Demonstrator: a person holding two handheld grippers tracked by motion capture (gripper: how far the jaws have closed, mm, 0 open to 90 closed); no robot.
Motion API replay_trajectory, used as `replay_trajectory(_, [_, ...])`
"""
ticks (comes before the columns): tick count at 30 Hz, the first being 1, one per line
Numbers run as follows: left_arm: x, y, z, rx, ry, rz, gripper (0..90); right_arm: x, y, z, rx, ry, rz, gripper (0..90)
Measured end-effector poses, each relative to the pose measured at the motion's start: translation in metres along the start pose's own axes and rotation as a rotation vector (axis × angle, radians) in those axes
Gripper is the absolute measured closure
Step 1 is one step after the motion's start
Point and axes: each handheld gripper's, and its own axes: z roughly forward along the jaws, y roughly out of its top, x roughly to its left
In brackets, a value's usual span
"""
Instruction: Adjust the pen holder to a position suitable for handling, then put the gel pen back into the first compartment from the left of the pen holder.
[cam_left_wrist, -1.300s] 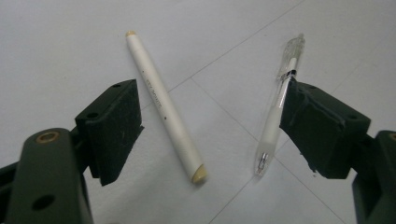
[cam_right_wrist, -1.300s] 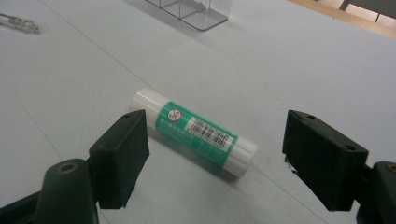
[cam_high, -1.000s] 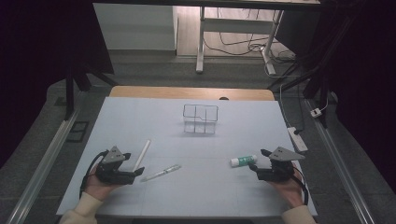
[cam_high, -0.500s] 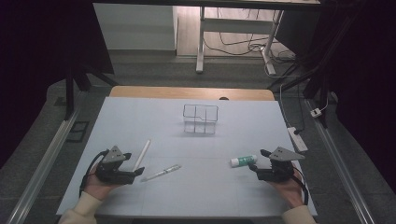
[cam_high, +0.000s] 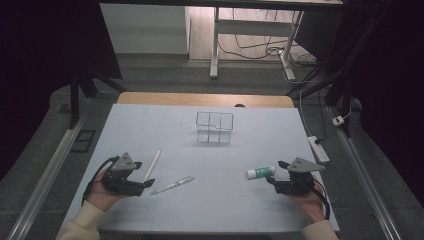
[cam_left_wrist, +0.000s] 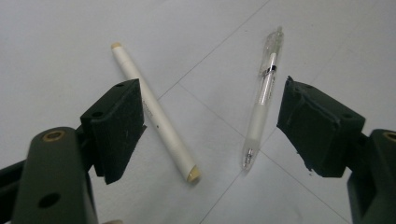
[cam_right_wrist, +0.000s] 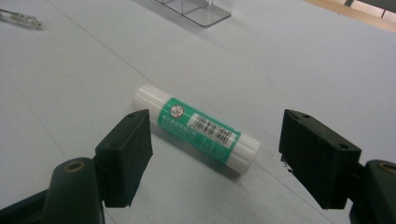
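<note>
A white marker and a clear pen lie side by side on the table's left half. My left gripper rests low just behind them, open, jaws spread wide with nothing between. On the right lies a white glue stick with a green label. Behind it my right gripper is held open and empty. A clear divided organizer box stands at the table's middle back.
The pale blue table top has a wooden strip along its far edge. A white power strip lies off the right edge. Metal rails run along both sides. Desk legs and cables stand beyond.
</note>
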Motion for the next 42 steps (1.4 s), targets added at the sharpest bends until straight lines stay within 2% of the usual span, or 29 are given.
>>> replay_trajectory(19, [-0.009,0.021,0.008,0.057,-0.068,0.078,25.0,0.0,0.001,-0.001,-0.007,0.006,0.006,26.2])
replay_trajectory(27, [-0.014,0.025,0.011,0.081,-0.089,0.101,25.0,0.001,0.001,-0.001,-0.007,0.013,0.001,26.2])
replay_trajectory(36, [-0.016,0.033,0.02,0.098,-0.103,0.122,25.8,0.001,0.001,0.0,-0.003,0.025,-0.001,26.1])
replay_trajectory(42, [-0.02,0.039,0.031,0.137,-0.139,0.147,26.2,0.002,0.002,0.0,-0.002,0.023,-0.002,26.2])
